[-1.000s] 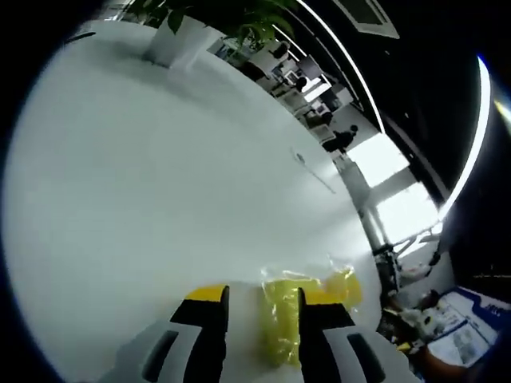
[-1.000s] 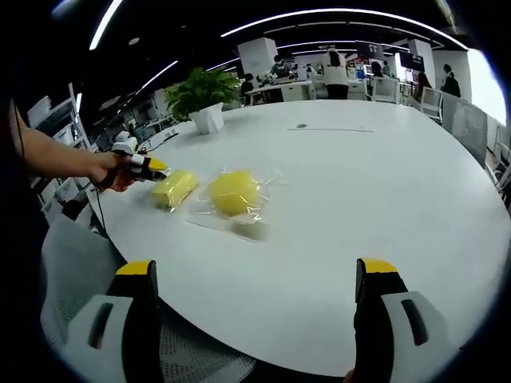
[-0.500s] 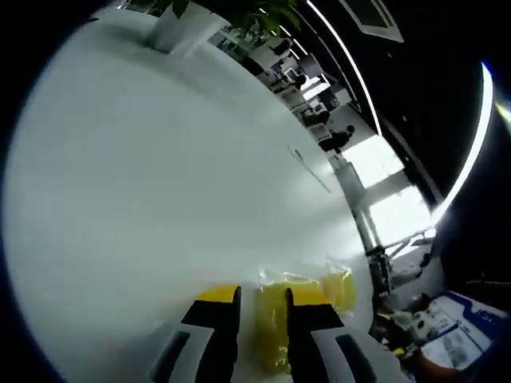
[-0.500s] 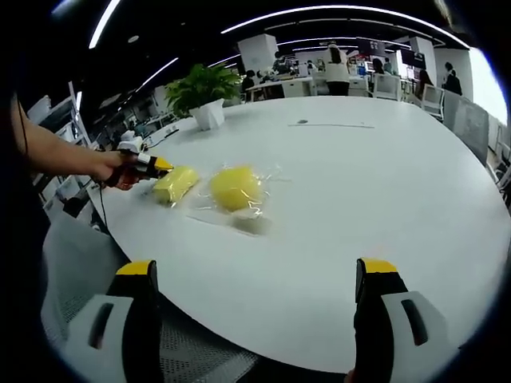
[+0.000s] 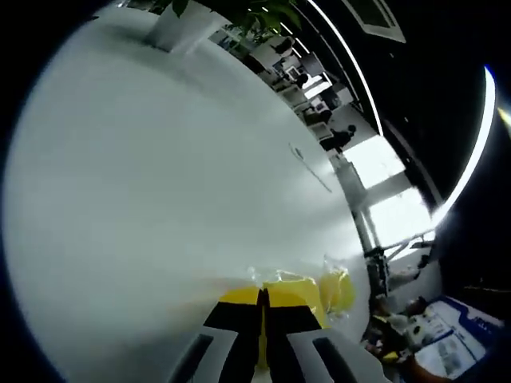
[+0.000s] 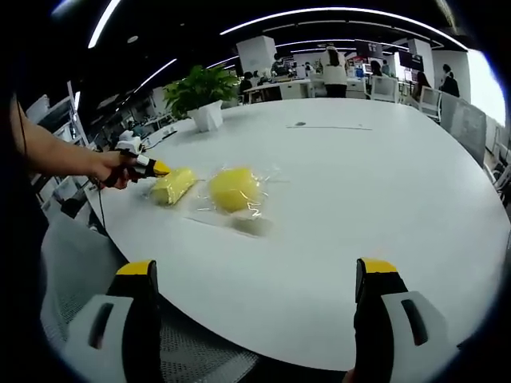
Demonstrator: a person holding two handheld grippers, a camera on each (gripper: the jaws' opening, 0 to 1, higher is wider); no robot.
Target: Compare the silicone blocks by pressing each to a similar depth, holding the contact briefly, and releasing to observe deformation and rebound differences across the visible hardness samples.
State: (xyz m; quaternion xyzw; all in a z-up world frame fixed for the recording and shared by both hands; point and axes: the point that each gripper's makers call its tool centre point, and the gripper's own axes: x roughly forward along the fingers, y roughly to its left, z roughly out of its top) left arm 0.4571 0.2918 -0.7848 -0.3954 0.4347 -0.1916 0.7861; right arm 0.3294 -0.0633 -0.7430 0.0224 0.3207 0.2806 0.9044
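You're closing the left gripper (image 5: 262, 307) hard on the near block (image 6: 173, 185): a second ago the jaws were standing apart with yellow showing between them, and now the tips are nearly meeting, with just a thin yellow sliver left in the gap. So the left jaws are clenching on that block, squashing it flat, and you're sitting at or near full press depth. My read: this is the hold phase for the first sample, with release and rebound check coming next.

Right gripper view is confirming it: your hand (image 6: 108, 169) is keeping the gripper at the block's left end, near the table (image 6: 383, 183) edge. The second block (image 6: 233, 190), rounder, in a clear wrapper, is lying just beside it to the right, untouched.

The right gripper (image 6: 259, 315) is hanging idle off the table edge, jaws spread wide, gripping nothing. The plant (image 6: 201, 94) is sitting well behind.
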